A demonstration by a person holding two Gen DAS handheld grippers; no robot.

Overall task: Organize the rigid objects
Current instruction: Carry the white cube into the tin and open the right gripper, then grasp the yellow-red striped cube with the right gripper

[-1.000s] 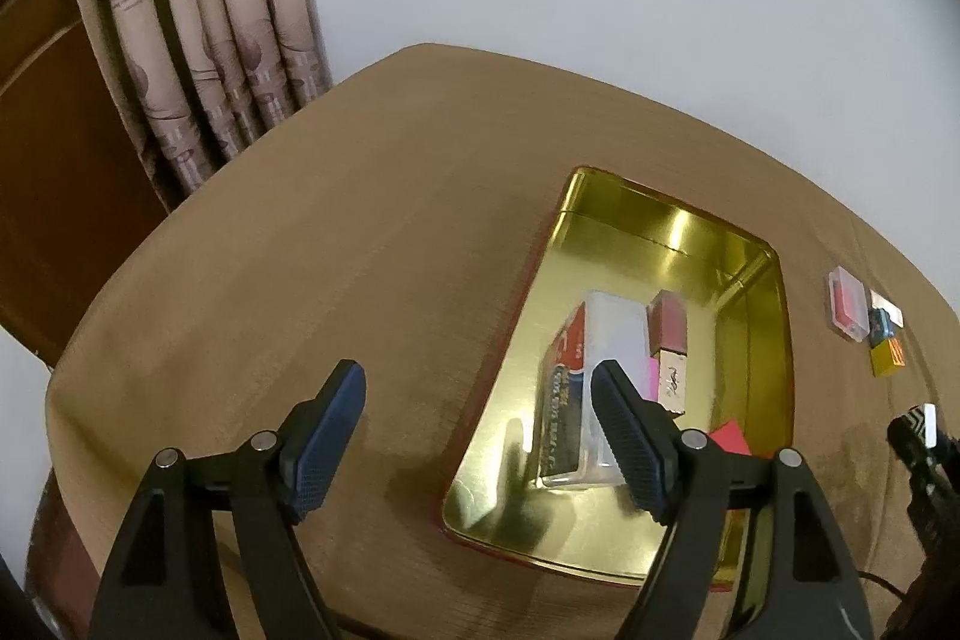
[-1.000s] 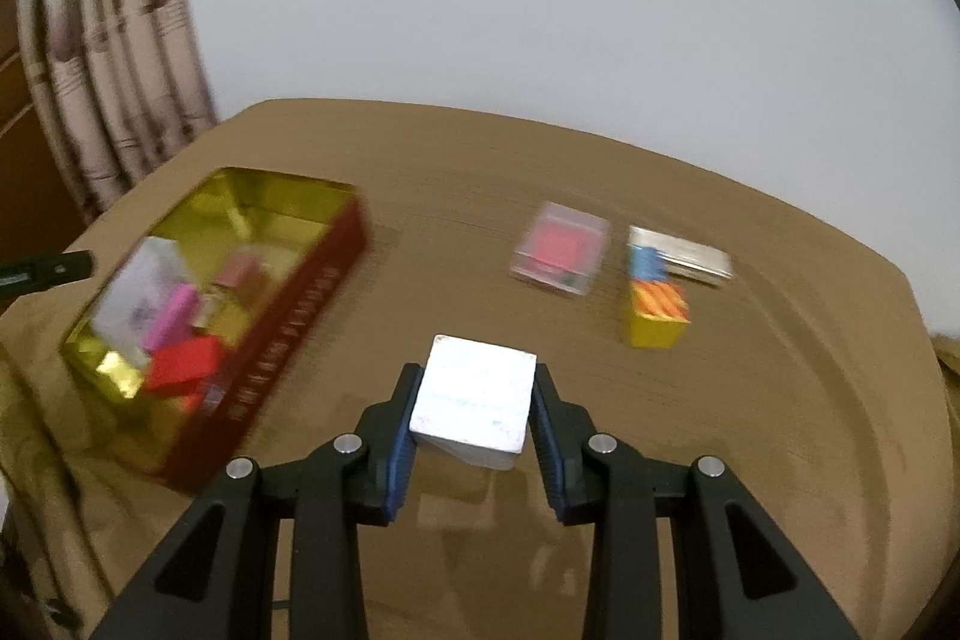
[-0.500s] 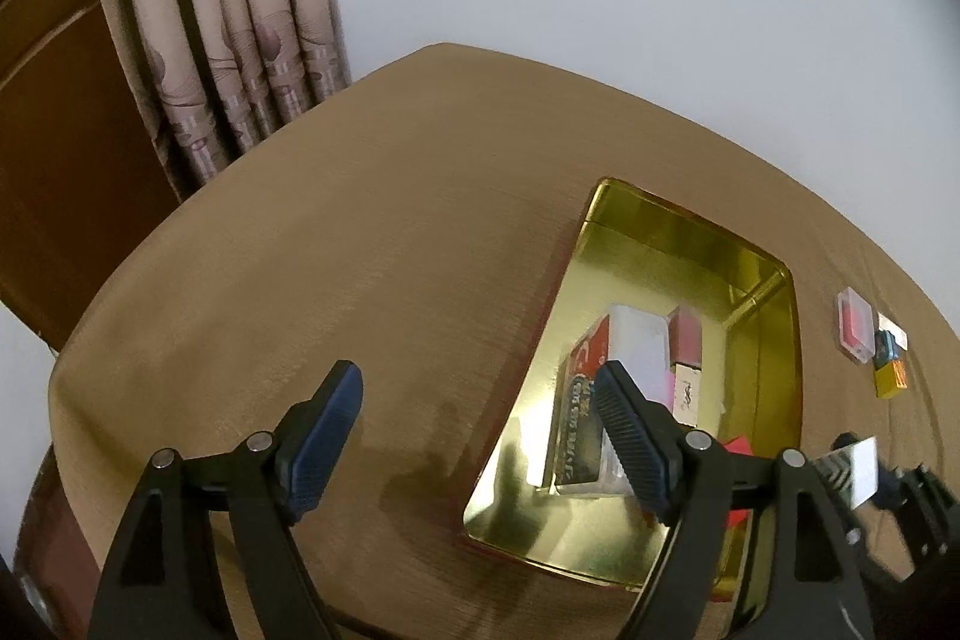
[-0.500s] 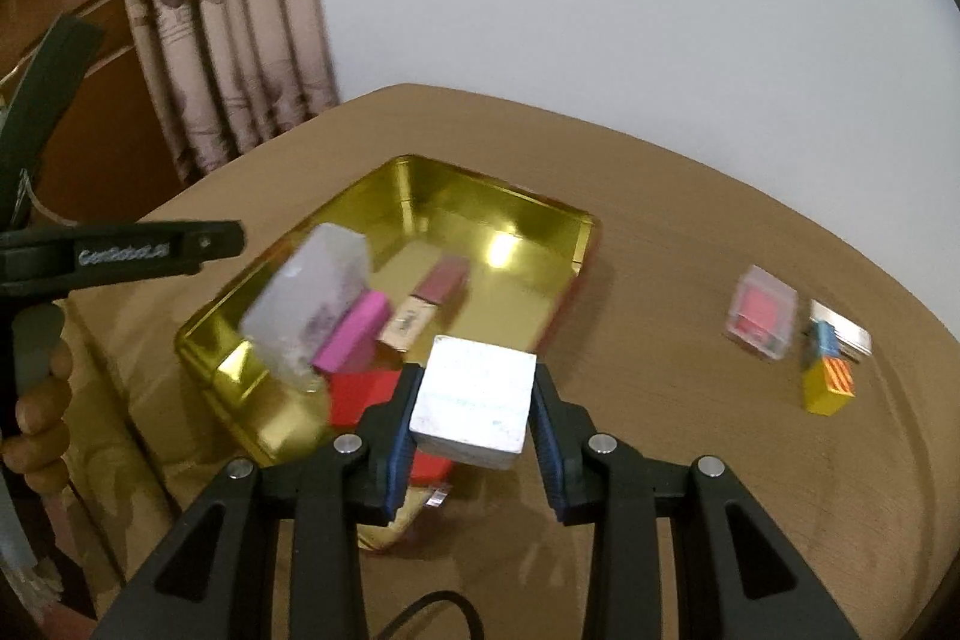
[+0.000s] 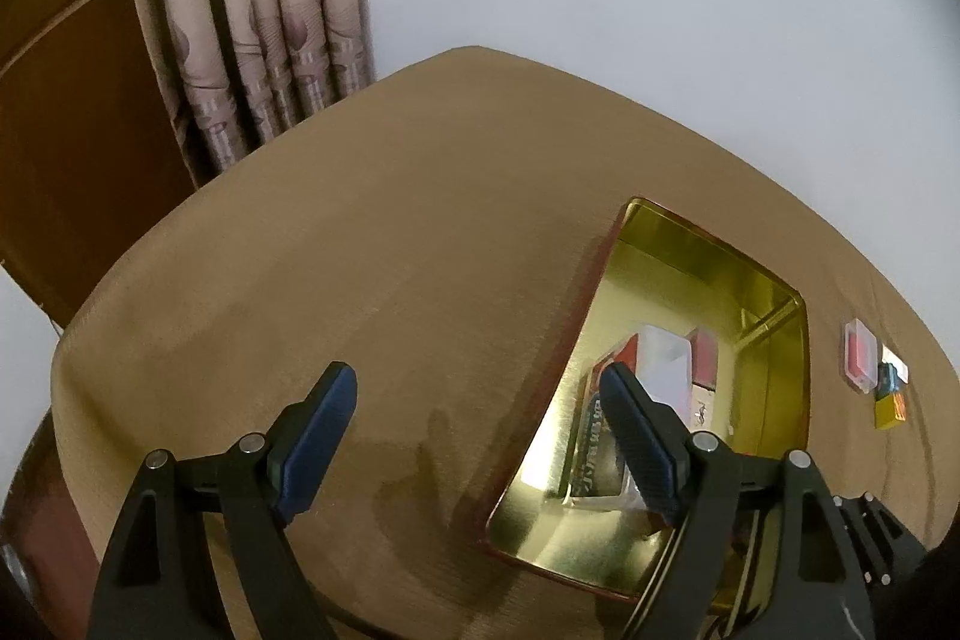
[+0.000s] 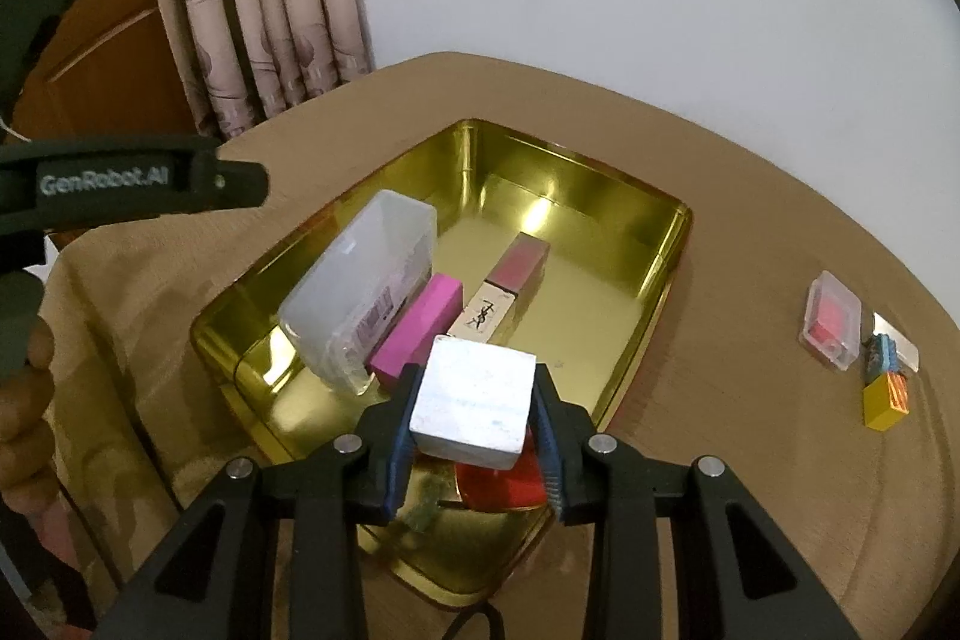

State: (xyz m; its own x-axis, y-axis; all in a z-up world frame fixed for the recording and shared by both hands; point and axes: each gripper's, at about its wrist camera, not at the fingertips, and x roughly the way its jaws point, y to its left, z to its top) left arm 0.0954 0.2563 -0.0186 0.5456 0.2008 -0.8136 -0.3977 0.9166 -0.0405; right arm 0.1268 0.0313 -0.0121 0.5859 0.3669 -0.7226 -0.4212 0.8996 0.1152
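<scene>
My right gripper is shut on a white cube-shaped block and holds it above the near end of the gold tin. Inside the tin lie a translucent white box, a magenta block, a pink lipstick carton and a red item partly hidden under the held block. My left gripper hangs over the table left of the tin, its jaws opening with nothing between them; its right finger overlaps the tin's left edge.
On the brown tablecloth right of the tin sit a clear case with a pink insert, a flat silver piece, a small blue item and a yellow block. Curtains and a wooden door stand beyond the table's far left edge.
My right gripper has carried the white block leftwards, from over bare table to above the tin's near end. The left gripper's jaws have spread slightly, and it has rolled a little.
</scene>
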